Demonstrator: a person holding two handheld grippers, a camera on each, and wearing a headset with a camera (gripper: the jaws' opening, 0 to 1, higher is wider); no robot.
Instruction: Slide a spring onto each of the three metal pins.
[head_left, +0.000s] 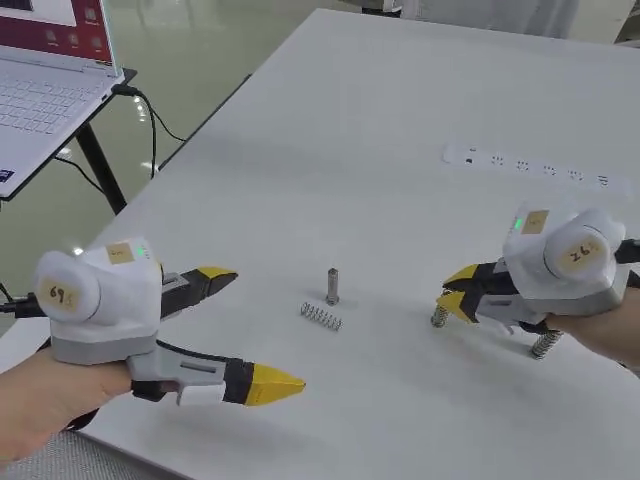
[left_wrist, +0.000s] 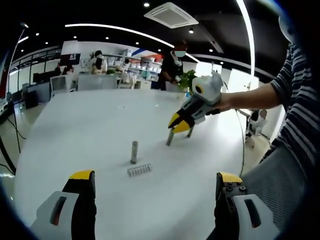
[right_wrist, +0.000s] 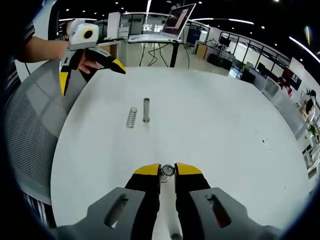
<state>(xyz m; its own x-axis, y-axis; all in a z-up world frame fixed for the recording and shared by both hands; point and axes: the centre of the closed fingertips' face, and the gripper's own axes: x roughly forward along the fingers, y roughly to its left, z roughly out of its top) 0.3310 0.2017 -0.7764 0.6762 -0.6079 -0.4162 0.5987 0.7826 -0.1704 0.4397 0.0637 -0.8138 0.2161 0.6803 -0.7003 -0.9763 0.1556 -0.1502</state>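
**Desk:** Where is the work?

**Bench:** The loose spring (head_left: 321, 316) lies on its side on the white table (head_left: 400, 150). It sits just beside the foot of the bare pin (head_left: 332, 285), which stands upright mid-table.

**Desk:** How will it handle?

**Bench:** By its look it is a light, open wire coil, so it is likely to roll and to squash or flick away under a hard pinch. The best hold is a gentle one across the middle coils. From there it can be tipped upright so that its open end meets the pin's top. The pin looks stiff and slim, and a sideways knock could topple it.

**Desk:** And the grippers?

**Bench:** The left gripper (head_left: 262, 328) hovers near the spring with its jaws wide apart, holding nothing. The right gripper (head_left: 452, 292) is well off to the other side with its jaws drawn close on the sprung pin (right_wrist: 167, 171). That pin's round top shows between the yellow tips. A second sprung pin (head_left: 545, 345) stands just beside it.
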